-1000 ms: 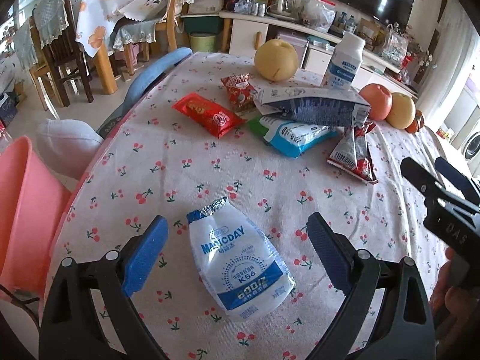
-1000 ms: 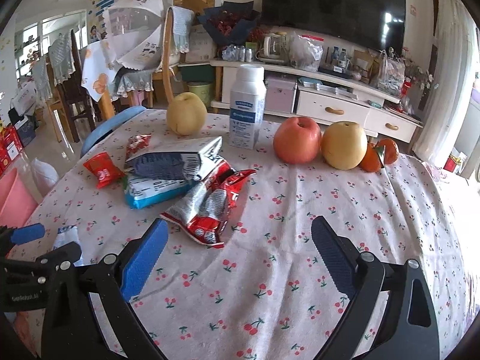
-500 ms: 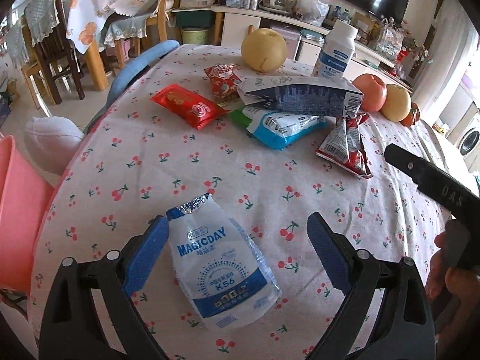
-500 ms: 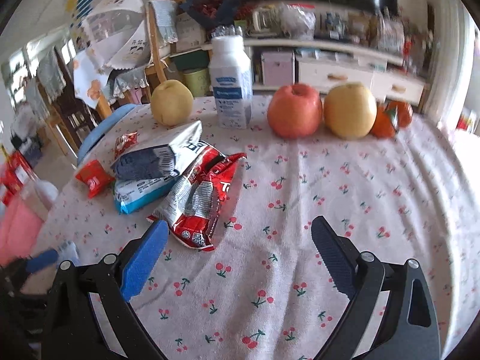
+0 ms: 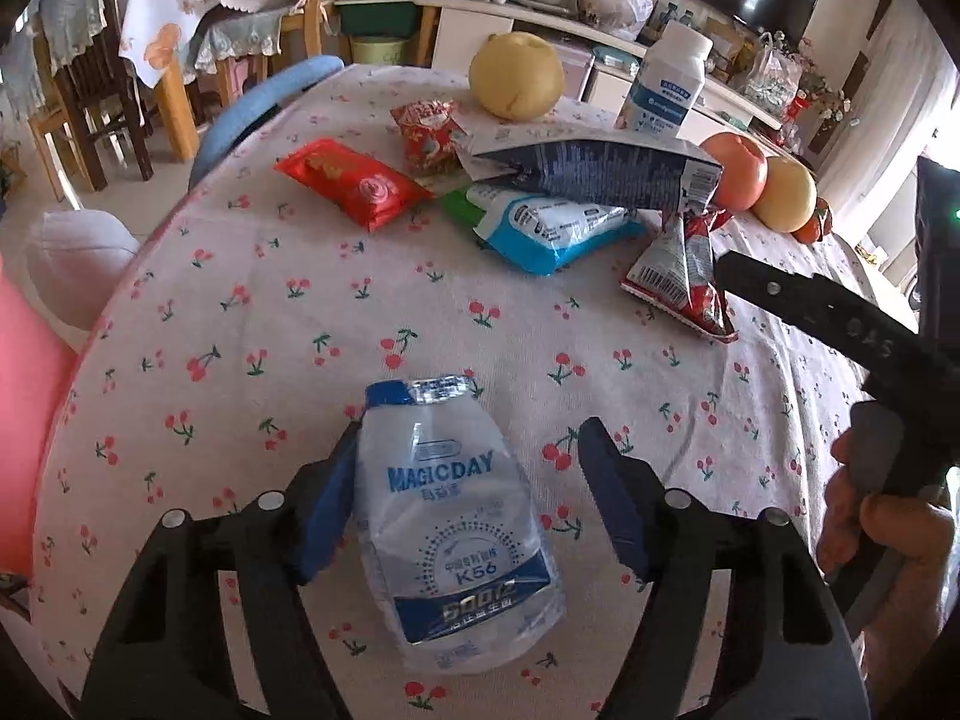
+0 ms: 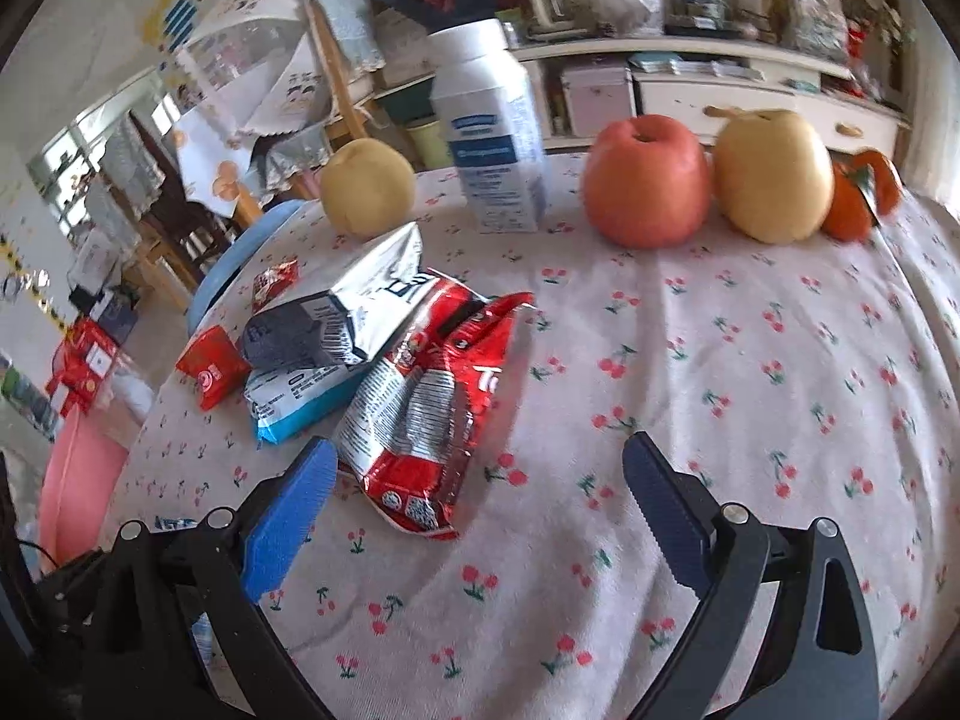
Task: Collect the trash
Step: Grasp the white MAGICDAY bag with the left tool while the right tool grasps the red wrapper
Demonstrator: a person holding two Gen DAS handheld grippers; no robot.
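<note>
A clear and blue "MAGICDAY" pouch [image 5: 456,516] lies flat on the cherry-print tablecloth [image 5: 300,324] between the fingers of my left gripper [image 5: 474,468]. The left finger touches its edge; the right finger stands apart, so the gripper is partly closed, not clamped. My right gripper [image 6: 480,480] is open and empty, with a red and silver snack wrapper [image 6: 426,414] just ahead of its left finger. More wrappers lie beyond: a grey-blue bag [image 5: 588,168], a blue and white pack [image 5: 552,228], a red packet [image 5: 354,180] and a small red wrapper [image 5: 429,135].
A milk bottle [image 6: 489,126], a pear [image 6: 366,186], an apple [image 6: 645,180], another pear [image 6: 774,174] and oranges [image 6: 852,198] stand at the table's far side. A pink bin [image 5: 24,420] is left of the table. A blue chair back [image 5: 264,102] is beyond the edge.
My left gripper has lowered over the pouch and its fingers have narrowed around it. My right gripper has moved forward and left, closer to the red snack wrapper.
</note>
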